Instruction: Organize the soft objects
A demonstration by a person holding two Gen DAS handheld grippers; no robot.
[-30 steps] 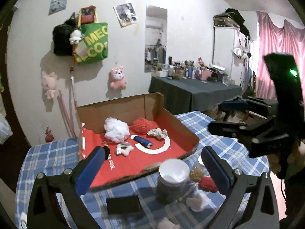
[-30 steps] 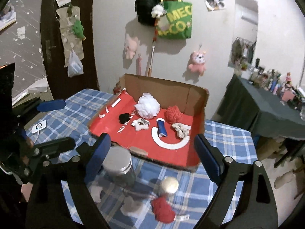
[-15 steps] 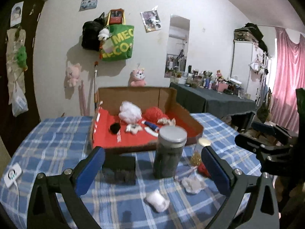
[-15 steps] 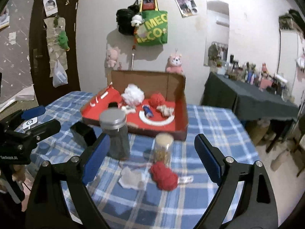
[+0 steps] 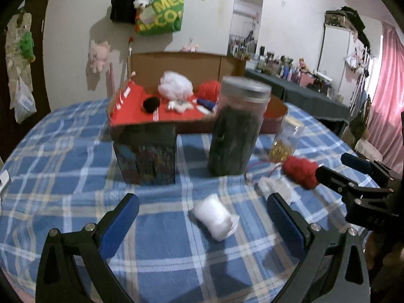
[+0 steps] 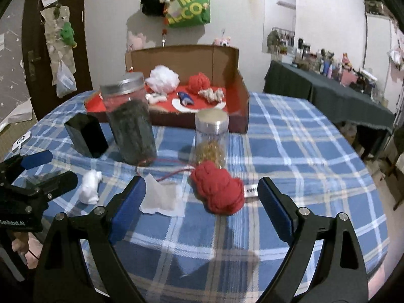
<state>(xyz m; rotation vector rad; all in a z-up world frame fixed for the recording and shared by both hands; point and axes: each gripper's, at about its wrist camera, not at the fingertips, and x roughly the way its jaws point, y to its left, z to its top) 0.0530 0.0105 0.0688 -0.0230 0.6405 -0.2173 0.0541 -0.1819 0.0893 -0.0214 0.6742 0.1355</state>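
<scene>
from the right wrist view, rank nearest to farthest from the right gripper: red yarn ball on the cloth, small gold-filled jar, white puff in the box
1. Red yarn ball: on the tablecloth, just ahead of the right gripper, whose jaws are open.
2. Small jar: standing behind the yarn, in front of the box.
3. White puff: inside the cardboard box, toward its back left.

wall: white | curtain: pink | door: dark | side table: dark cloth

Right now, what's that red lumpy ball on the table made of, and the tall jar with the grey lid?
The red ball looks like yarn: soft, matte, with twisted strands and a loose thread trailing off. The tall jar seems clear glass or plastic, since dark stuff shows through; its grey lid looks like dull metal.
</scene>
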